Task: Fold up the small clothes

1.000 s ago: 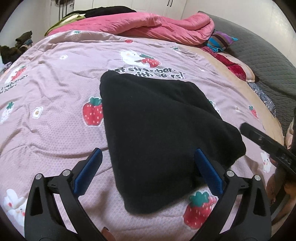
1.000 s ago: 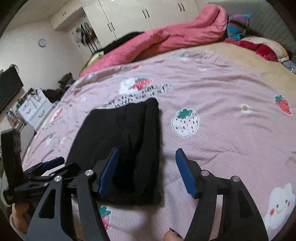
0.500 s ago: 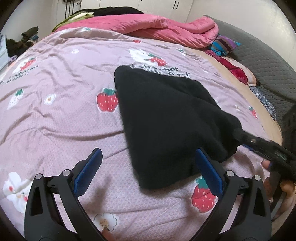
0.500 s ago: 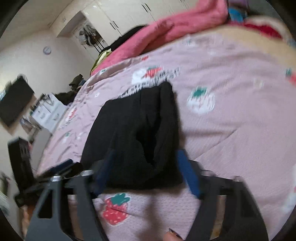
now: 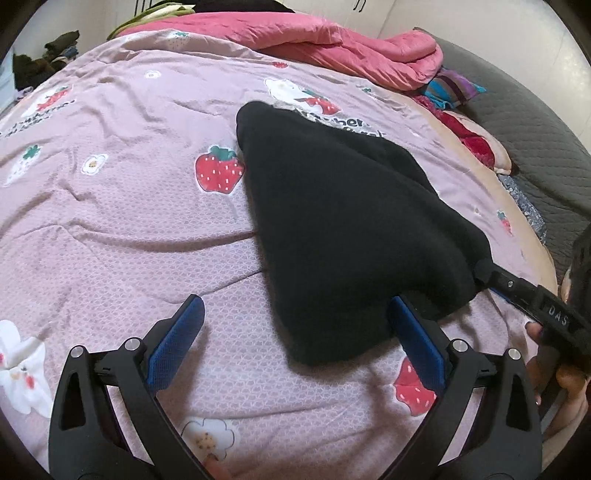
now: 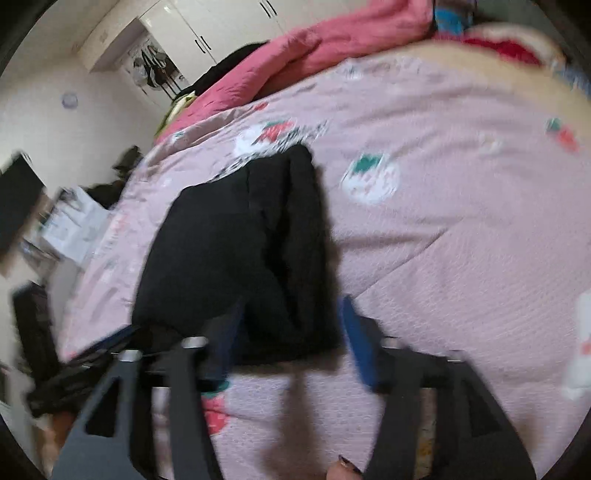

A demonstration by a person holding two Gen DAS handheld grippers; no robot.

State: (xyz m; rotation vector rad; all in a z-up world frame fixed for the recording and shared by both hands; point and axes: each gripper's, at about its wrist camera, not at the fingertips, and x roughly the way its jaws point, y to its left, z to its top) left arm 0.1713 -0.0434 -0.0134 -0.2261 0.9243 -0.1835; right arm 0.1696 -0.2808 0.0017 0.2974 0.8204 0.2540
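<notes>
Lying nearest, left gripper (image 5: 295, 332): jaws wide, empty, poised over the near corner of the black garment (image 5: 351, 221). Right gripper (image 6: 288, 339): jaws just reopened, straddling the garment's near edge; blur hides whether the pads press it. Garment: folded into a thick bundle, resting mid-bed on the strawberry-print cover (image 5: 129, 221). Step judged: finishing or tidying a fold; next calls for pinching an edge cleanly. Beyond: pink quilt (image 5: 332, 40).

A pink strawberry-print bedspread (image 5: 110, 206) with a rumpled pink quilt (image 5: 332, 40) beyond, white wardrobes (image 6: 207, 26) behind.
</notes>
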